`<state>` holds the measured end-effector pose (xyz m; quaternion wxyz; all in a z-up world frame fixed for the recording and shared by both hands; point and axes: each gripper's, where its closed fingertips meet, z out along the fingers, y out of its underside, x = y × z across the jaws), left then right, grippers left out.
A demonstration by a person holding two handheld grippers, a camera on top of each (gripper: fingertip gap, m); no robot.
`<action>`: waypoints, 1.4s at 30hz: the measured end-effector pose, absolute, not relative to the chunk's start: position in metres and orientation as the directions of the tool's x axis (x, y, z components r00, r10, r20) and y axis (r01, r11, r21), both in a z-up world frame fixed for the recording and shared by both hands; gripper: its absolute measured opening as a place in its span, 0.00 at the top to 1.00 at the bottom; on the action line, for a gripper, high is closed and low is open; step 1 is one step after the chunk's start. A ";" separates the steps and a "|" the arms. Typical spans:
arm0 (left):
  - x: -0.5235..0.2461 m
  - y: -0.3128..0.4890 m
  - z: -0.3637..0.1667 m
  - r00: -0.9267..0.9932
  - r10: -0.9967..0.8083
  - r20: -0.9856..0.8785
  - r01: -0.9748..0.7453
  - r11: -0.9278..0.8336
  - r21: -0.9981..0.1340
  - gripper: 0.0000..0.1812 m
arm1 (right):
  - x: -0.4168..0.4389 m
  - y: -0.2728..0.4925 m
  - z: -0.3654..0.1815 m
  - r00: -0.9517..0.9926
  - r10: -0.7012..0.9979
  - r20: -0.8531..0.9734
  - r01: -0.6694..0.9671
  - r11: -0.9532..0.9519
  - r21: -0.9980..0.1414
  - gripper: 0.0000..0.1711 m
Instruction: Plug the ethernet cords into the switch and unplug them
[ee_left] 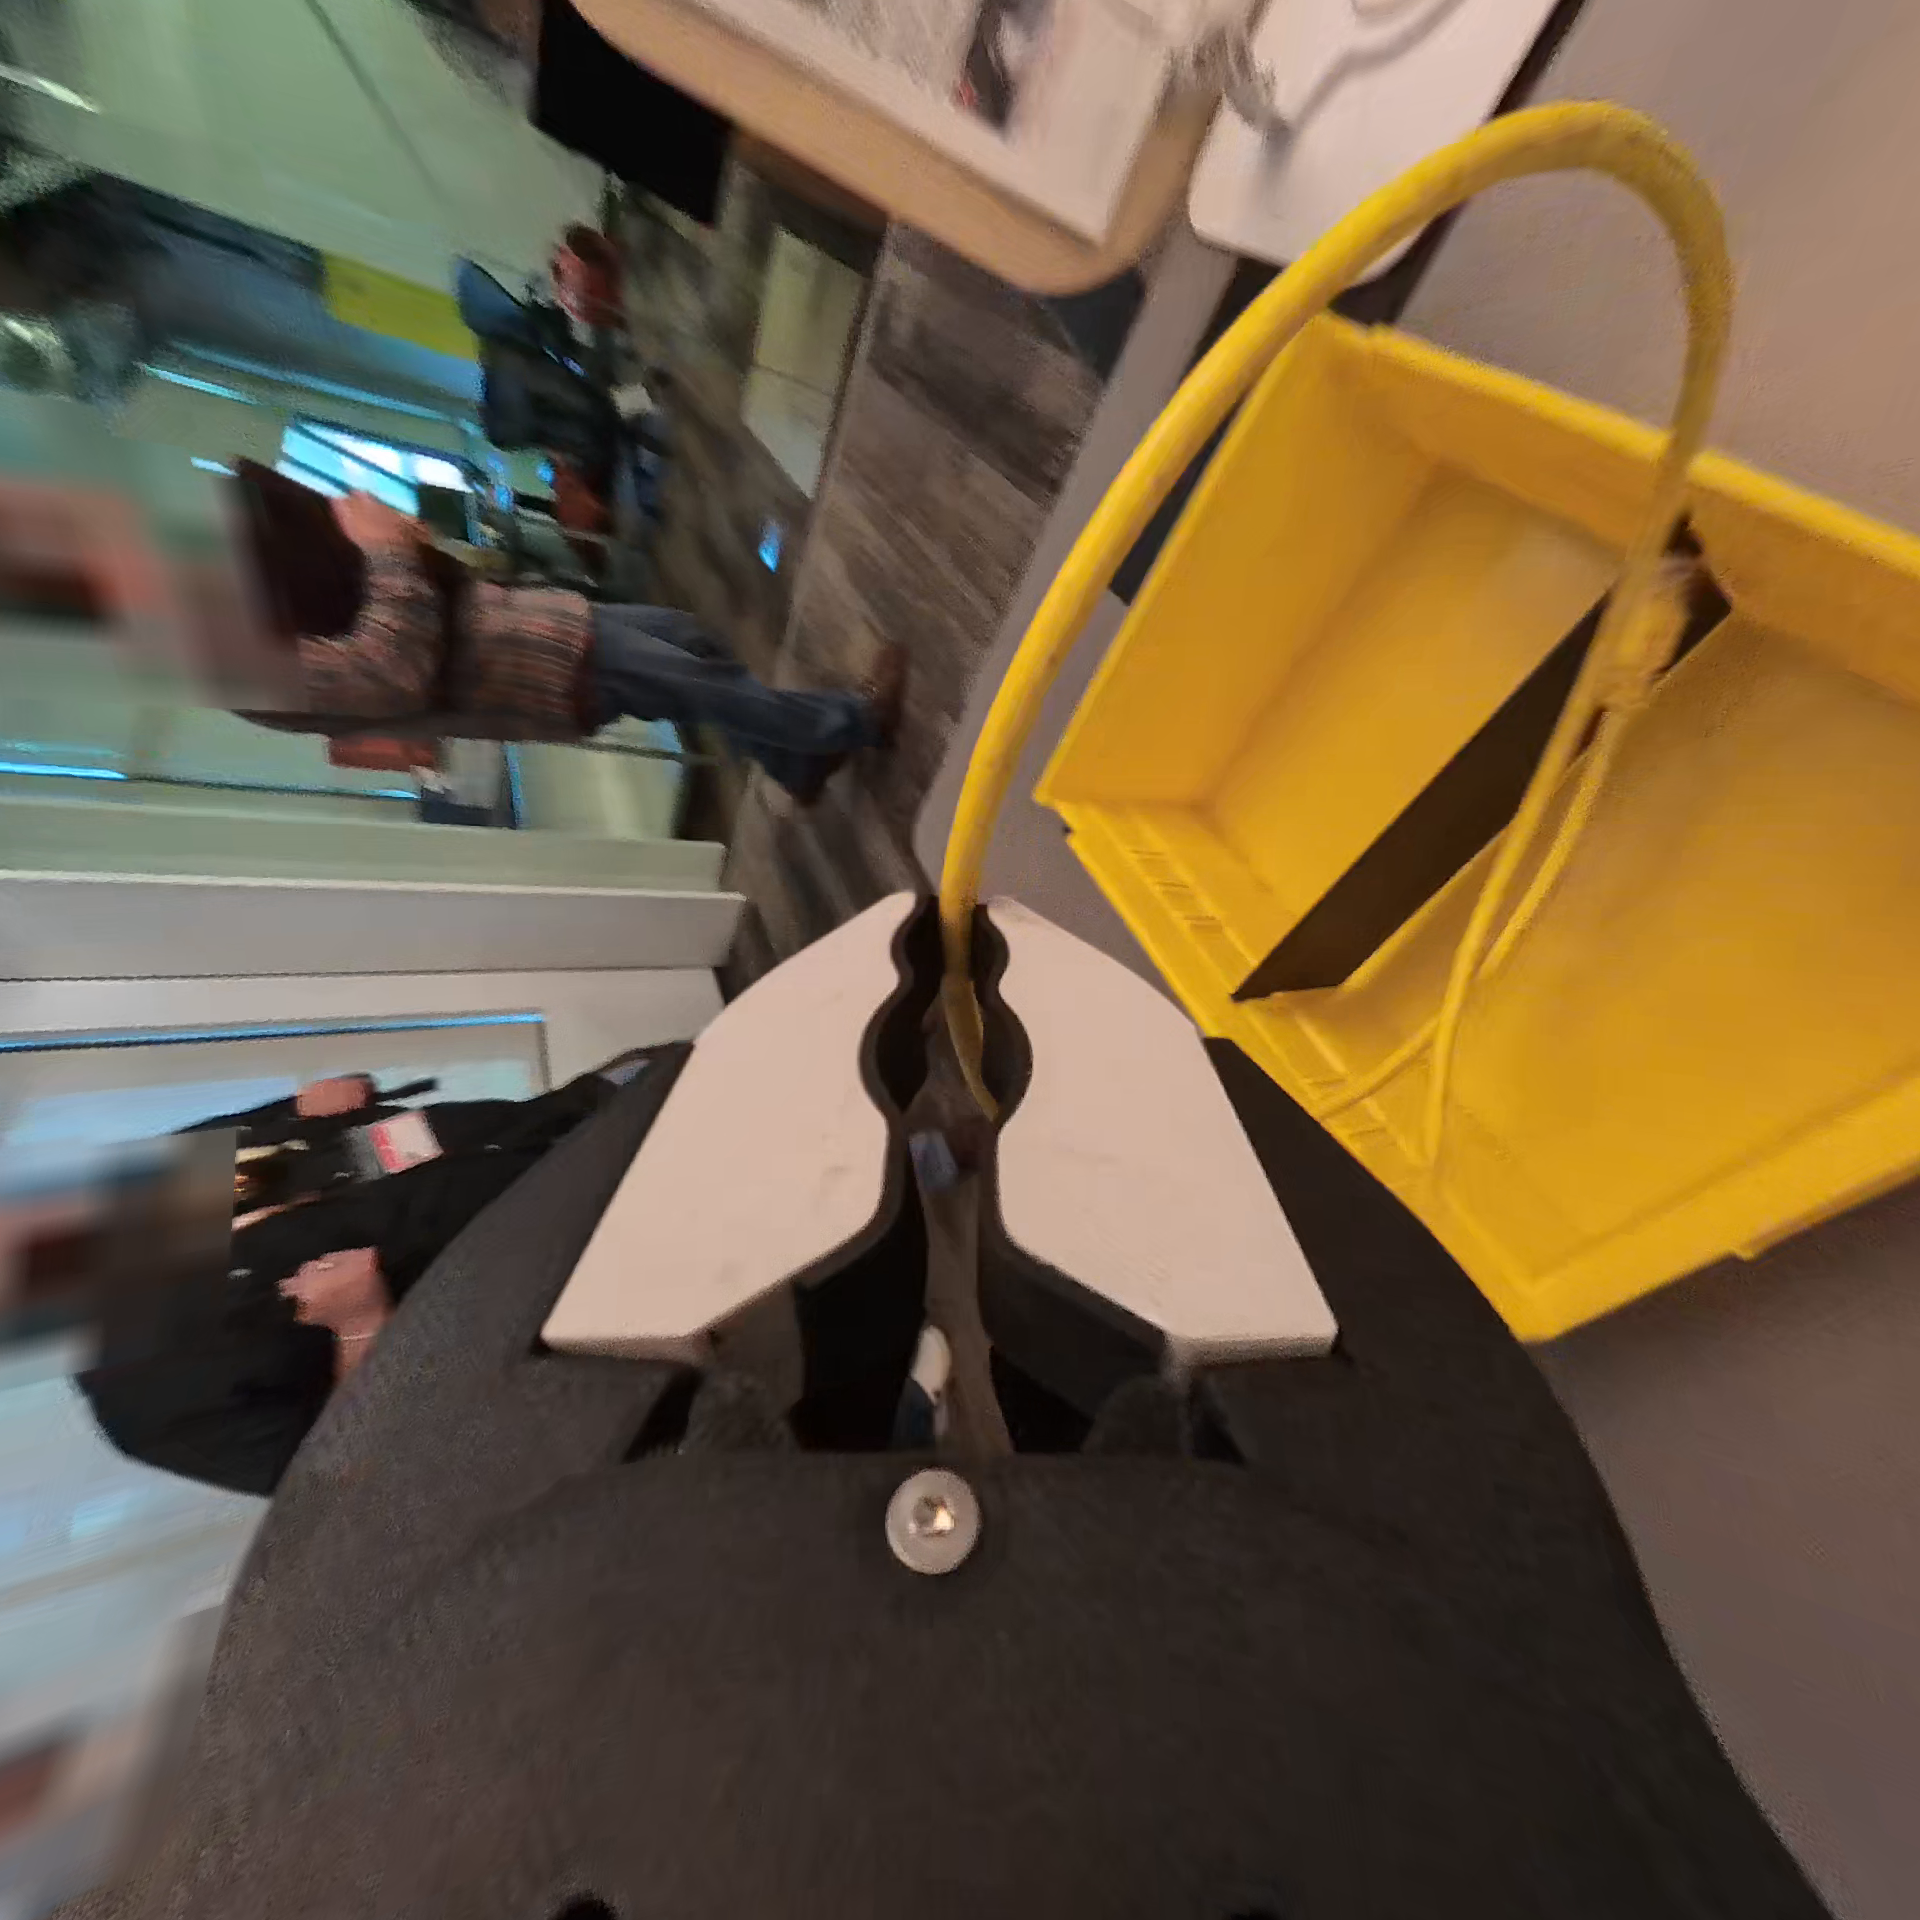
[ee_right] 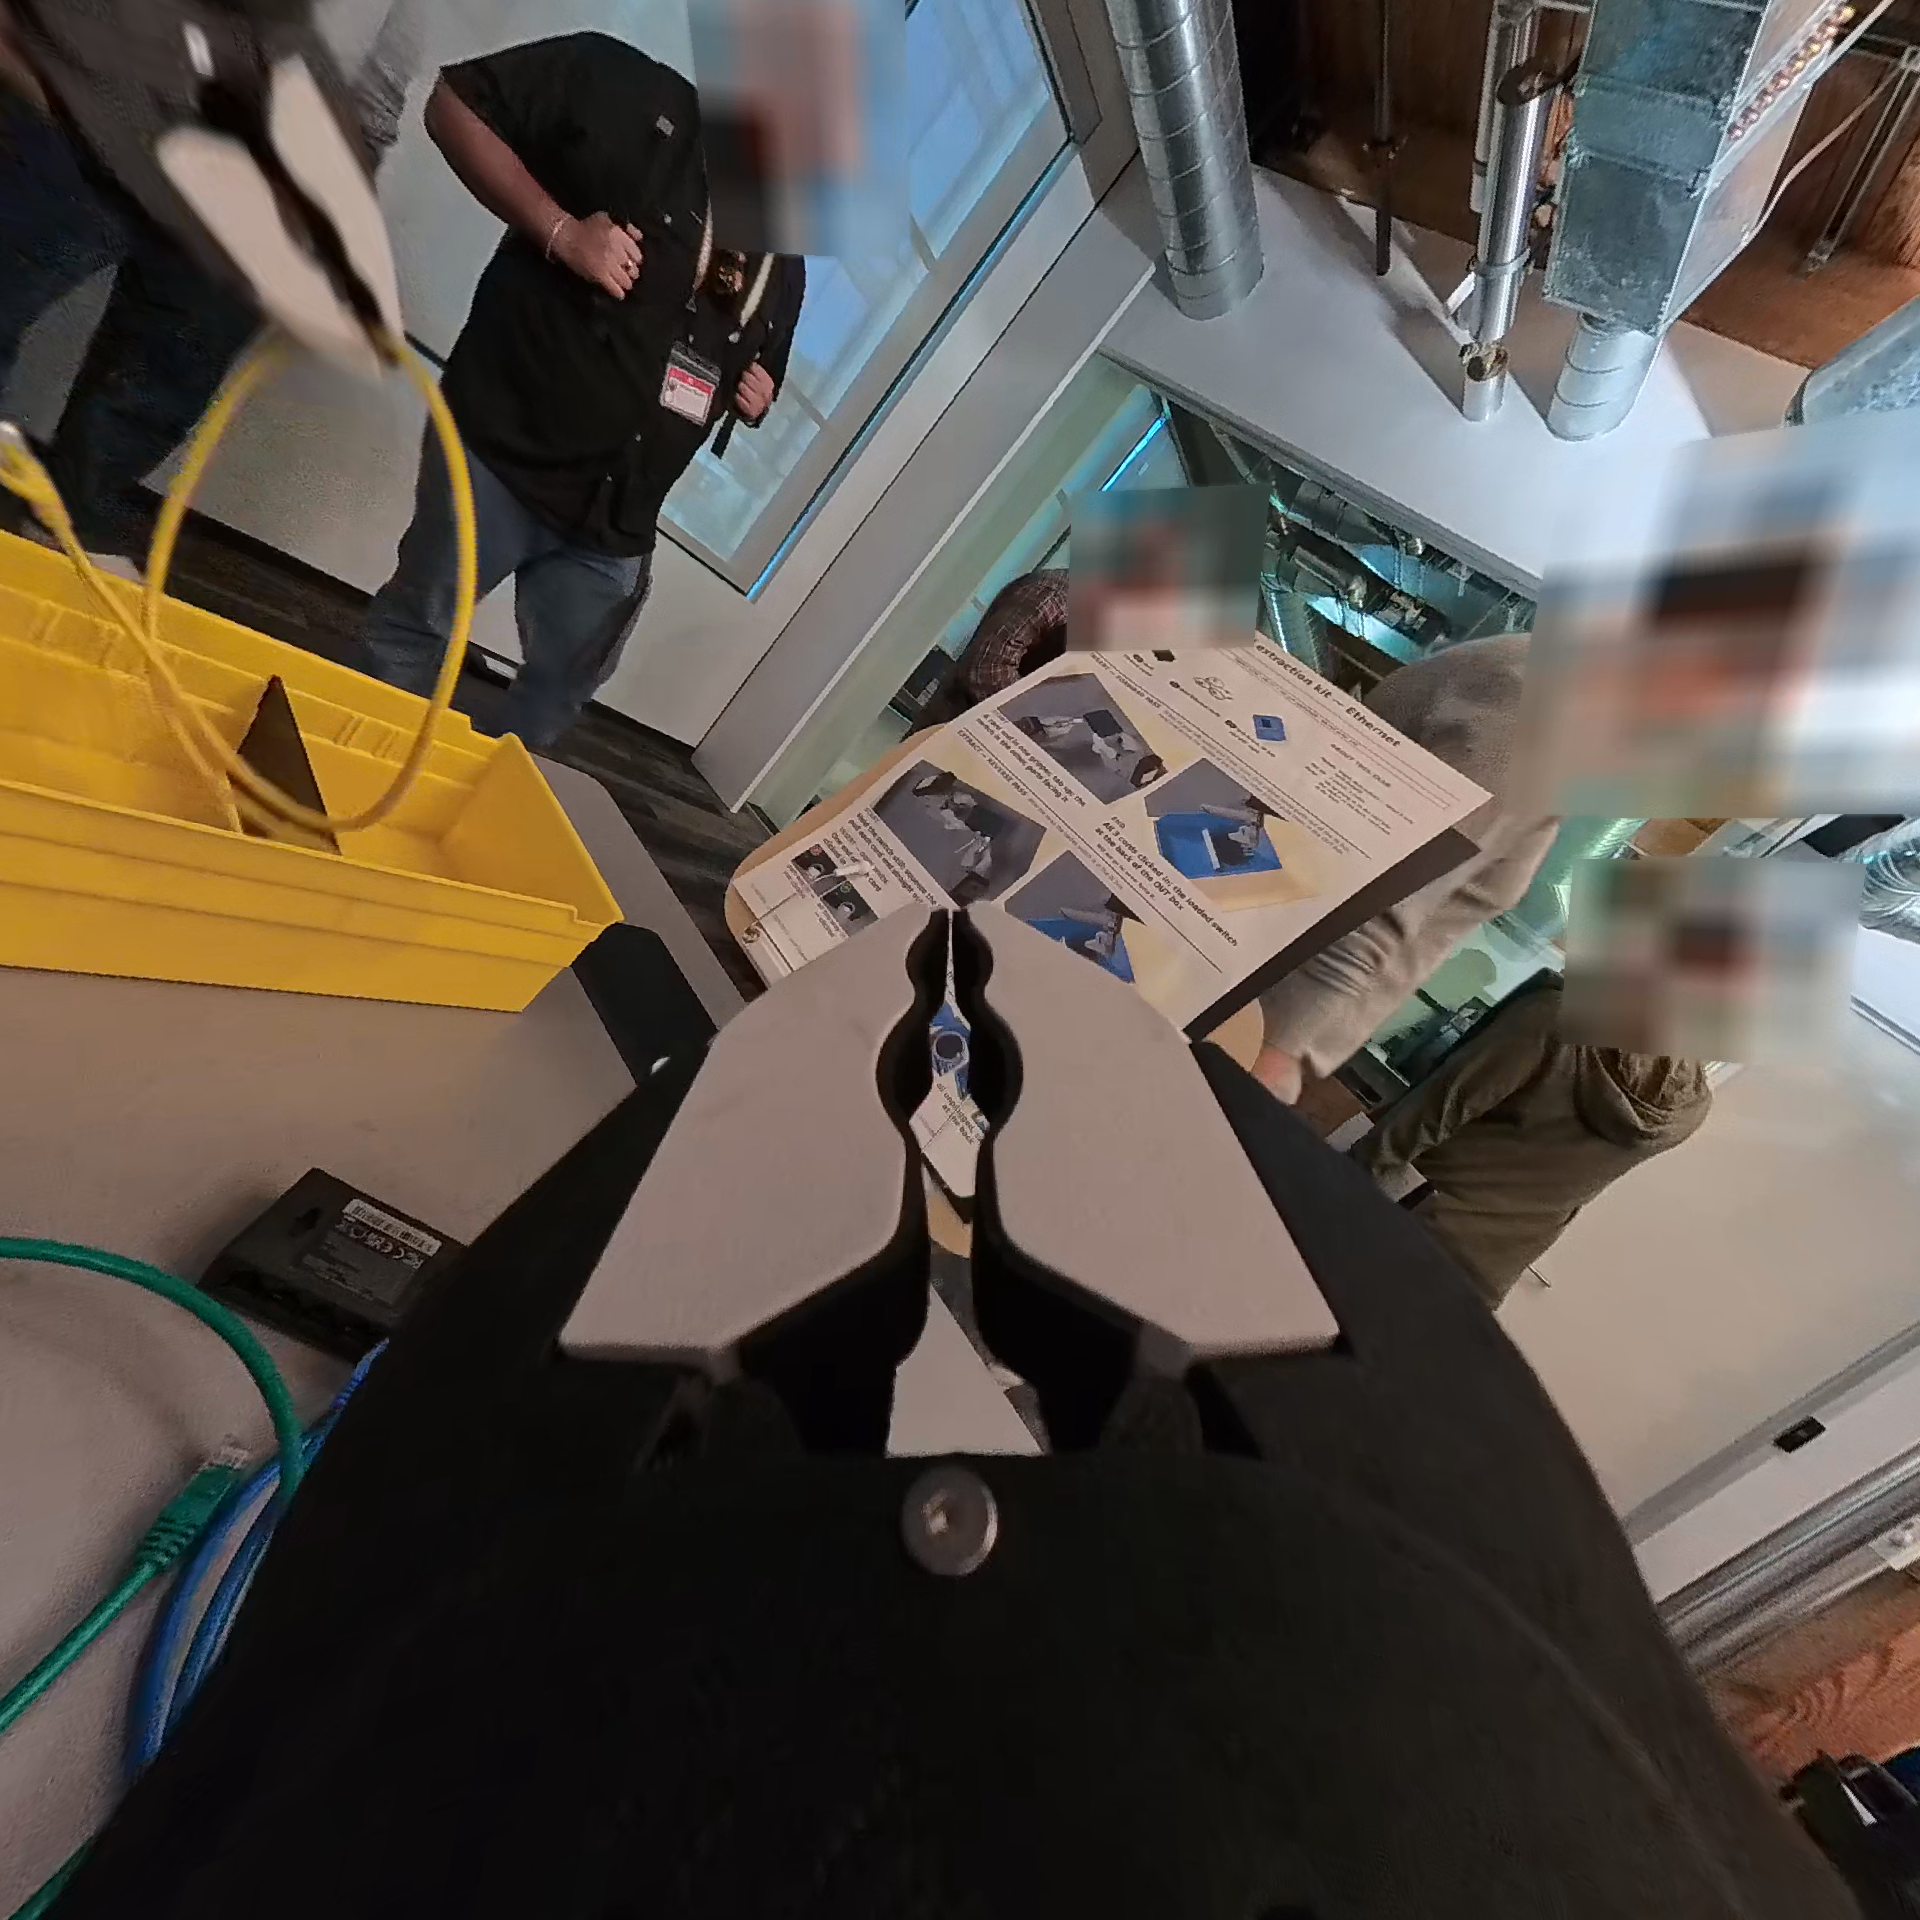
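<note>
My left gripper is shut on a yellow ethernet cord, which loops up and over, its plug hanging above a yellow bin. The right wrist view shows that gripper at the top left, holding the yellow cord over the bin. My right gripper is shut and empty, raised past the table's edge. The black switch lies on the grey table at lower left. A green cord and a blue cord lie loose beside it, unplugged.
A black divider stands in the bin. A board with a printed instruction sheet leans beyond the table. Several people stand around it. The grey table top lies between the bin and the switch. There is about 40 cm between the tips of the two grippers. About 35 cm separates my right fingertips from the black switch.
</note>
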<state>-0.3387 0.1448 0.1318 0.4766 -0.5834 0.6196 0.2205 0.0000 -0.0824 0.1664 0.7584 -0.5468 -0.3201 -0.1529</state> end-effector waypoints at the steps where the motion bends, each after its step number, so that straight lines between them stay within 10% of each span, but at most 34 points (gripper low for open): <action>1: -0.335 0.130 0.153 0.138 -0.493 -0.859 -0.924 0.248 -0.291 0.98 | 0.000 -0.082 0.166 0.747 0.118 0.654 0.584 0.352 -0.731 0.99; 8: -0.259 0.026 0.191 0.035 -0.678 -0.734 -0.805 0.417 -0.423 0.98 | 0.005 -0.080 0.161 0.748 0.122 0.652 0.595 0.310 -0.741 0.98; 22: -0.107 -0.088 -0.066 -0.438 -0.879 -0.187 -0.777 0.475 -0.414 0.98 | 0.021 -0.088 0.156 0.771 0.146 0.619 0.572 0.268 -0.776 0.99; 32: -0.082 -0.052 -0.087 -0.273 -0.950 -0.150 -0.775 0.309 -0.551 0.90 | 0.014 -0.082 0.147 0.748 0.179 0.640 0.598 0.237 -0.766 0.98; 42: -0.155 -0.040 -0.090 0.190 -0.969 0.159 -0.733 -0.248 -0.634 0.77 | 0.000 -0.074 0.142 0.725 0.201 0.659 0.619 0.230 -0.751 0.99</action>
